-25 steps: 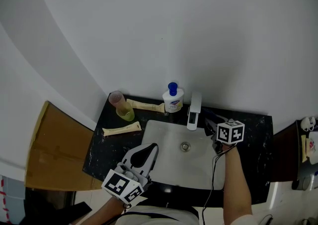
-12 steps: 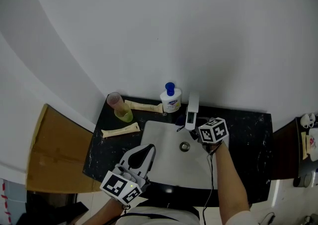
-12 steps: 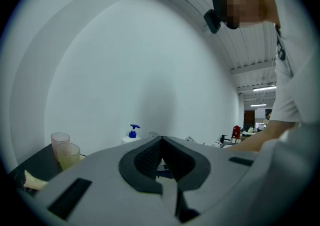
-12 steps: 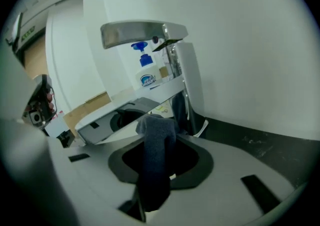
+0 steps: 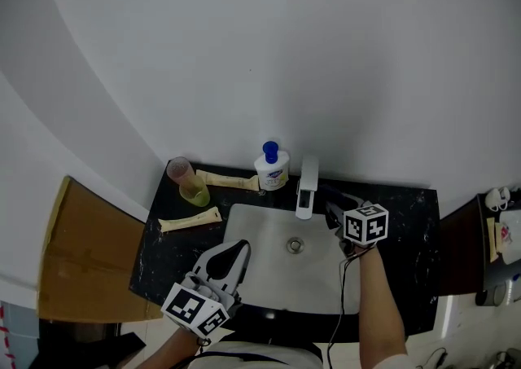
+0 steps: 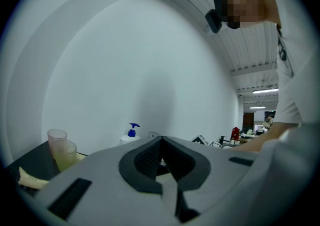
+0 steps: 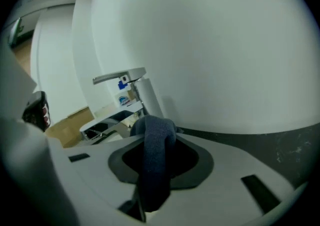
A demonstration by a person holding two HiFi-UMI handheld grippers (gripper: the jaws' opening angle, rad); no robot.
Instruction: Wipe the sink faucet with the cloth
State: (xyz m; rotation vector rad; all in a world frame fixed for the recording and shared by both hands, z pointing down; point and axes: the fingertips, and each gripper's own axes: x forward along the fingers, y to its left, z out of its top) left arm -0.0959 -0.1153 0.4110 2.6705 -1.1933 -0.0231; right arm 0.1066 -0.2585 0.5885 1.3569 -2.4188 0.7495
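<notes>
the head view looks steeply down from high above onto the counter [image 5: 411, 229] and sink [image 5: 260, 233]. the left gripper view sits low at the sink's near edge, facing the wall. the right gripper view looks leftward, close beside the faucet [image 7: 147, 98]. all 3 share the soap bottle [image 5: 271, 168].

Pale grey plastic shells are seen on the left gripper [image 5: 241, 246] and the right gripper [image 5: 332, 211]. White faces printed with black square markers are shown on the left cube [image 5: 195, 310] and the right cube [image 5: 365, 224]. The inner pads [image 6: 149, 159] are lined in ribbed black, and black rectangular slots [image 6: 75, 190] are set into the shells. A thin black cable [image 5: 343, 286] is trailed from the right gripper. A white short-sleeved shirt [image 6: 299, 70] is worn.
</notes>
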